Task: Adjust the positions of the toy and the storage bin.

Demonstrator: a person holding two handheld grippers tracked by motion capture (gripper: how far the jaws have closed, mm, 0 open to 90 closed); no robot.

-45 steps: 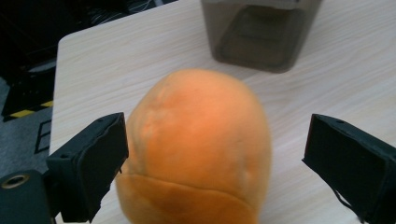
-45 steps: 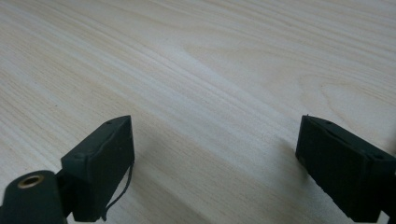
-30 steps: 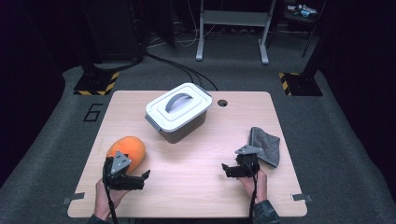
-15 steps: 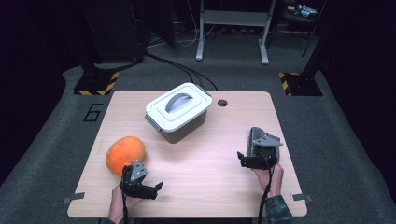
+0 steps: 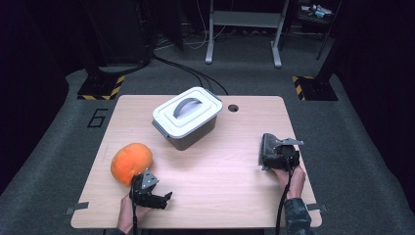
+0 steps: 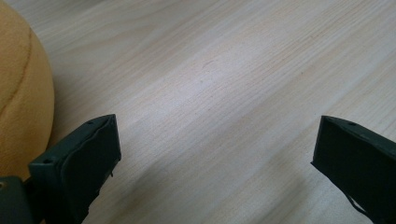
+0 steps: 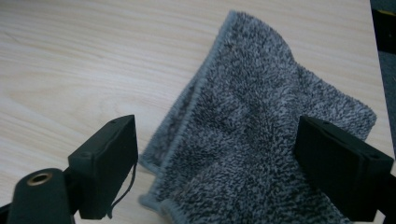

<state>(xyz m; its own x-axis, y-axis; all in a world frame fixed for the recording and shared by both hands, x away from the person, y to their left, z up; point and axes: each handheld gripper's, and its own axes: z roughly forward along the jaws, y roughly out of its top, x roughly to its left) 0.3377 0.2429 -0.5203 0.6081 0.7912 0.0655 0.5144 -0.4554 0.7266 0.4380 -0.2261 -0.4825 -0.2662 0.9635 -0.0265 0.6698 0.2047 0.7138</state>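
Observation:
An orange ball (image 5: 131, 161) rests on the wooden table (image 5: 220, 181) at the front left. My left gripper (image 5: 165, 200) lies low beside it, open and holding nothing; in the left gripper view (image 6: 217, 135) the ball (image 6: 18, 93) is just outside the left jaw. A grey fuzzy cloth (image 5: 267, 142) lies at the right edge. My right gripper (image 5: 268, 159) hovers over it, open. In the right gripper view (image 7: 217, 140) the cloth (image 7: 261, 93) spreads beneath the jaws, which have just been closing a little without pressing on it.
A grey box with a white handled lid (image 5: 186, 117) stands at the table's middle back. A cable hole (image 5: 233, 107) is beside it. Dark floor with stands and cables surrounds the table.
My left gripper came down toward the front edge, leaving the ball uncovered. My right gripper swung right and onto the grey cloth.

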